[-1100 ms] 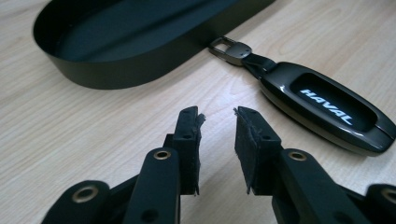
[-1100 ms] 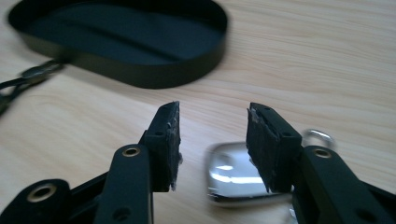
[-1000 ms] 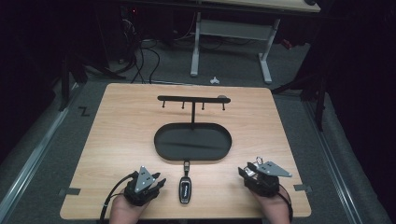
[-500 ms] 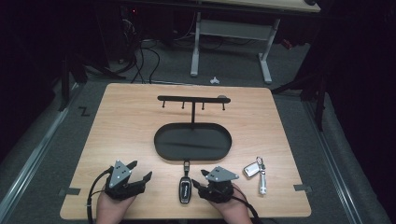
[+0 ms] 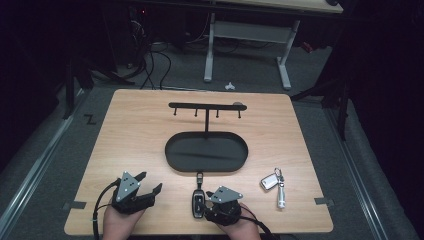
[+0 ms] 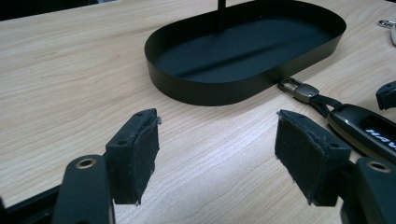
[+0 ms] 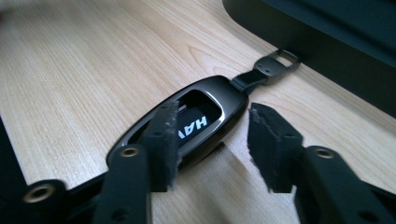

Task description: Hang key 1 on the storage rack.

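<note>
the key fob (image 7: 187, 123) is straddled by the closing right gripper (image 7: 212, 140) (pads not yet pressing); if closed off-centre, the fob may be pushed aside.

Right tool (image 5: 210, 200) beside black key fob (image 5: 198, 204), its jaws lately closing, not gripping. Left tool (image 5: 149, 184) open, well left of fob. Black tray (image 5: 206, 151) ahead; silver keys (image 5: 274, 184) right.

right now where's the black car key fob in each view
high view: black key fob at the near table edge, just below the oval tray.
left gripper view: at the right edge, right of the tray.
right gripper view: centre, tray upper right.
shared landmark: the tray.
</note>
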Motion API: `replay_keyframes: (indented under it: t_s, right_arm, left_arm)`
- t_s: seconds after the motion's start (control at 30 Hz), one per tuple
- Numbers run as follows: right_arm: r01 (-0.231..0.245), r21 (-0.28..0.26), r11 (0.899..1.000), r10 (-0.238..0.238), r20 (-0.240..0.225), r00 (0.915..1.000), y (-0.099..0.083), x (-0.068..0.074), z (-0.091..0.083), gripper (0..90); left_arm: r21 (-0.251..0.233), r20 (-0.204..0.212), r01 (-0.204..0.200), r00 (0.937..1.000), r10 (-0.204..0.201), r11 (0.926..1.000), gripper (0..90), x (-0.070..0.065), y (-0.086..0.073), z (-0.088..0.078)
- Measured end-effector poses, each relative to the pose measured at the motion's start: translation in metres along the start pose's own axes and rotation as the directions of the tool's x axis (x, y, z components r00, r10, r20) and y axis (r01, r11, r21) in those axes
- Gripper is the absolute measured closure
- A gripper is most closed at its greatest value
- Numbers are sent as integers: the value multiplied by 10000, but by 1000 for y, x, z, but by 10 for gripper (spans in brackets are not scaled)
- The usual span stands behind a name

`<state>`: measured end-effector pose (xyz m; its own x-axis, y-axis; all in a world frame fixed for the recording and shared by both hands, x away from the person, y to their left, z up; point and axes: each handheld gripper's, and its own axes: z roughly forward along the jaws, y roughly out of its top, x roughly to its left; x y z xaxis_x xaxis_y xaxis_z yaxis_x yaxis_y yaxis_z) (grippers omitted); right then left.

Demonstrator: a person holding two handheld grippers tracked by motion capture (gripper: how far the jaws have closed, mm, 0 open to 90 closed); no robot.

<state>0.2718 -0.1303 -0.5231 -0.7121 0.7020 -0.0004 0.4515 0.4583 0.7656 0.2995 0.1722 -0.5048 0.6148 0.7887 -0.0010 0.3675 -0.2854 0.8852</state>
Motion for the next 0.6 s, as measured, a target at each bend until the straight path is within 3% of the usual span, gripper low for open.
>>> replay_keyframes:
  t_s: [0.27, 0.4, 0.6]
  right_arm:
    - [-58, 92, 9999, 56, 144, 9999, -6, -7, -6, 659]
    - [-448, 278, 9986, 441, 271, 9987, -12, -23, -12, 750]
    - [-456, 415, 9981, 456, 14, 9990, -14, -30, -12, 759]
  left_arm:
    - [52, 103, -97, 9999, 96, 9999, 311, -2, 0, 1]
    - [61, 133, -31, 9999, 30, 10000, 314, -1, -2, 1]
    - [89, 168, -76, 9998, 75, 9999, 314, -2, -1, 2]
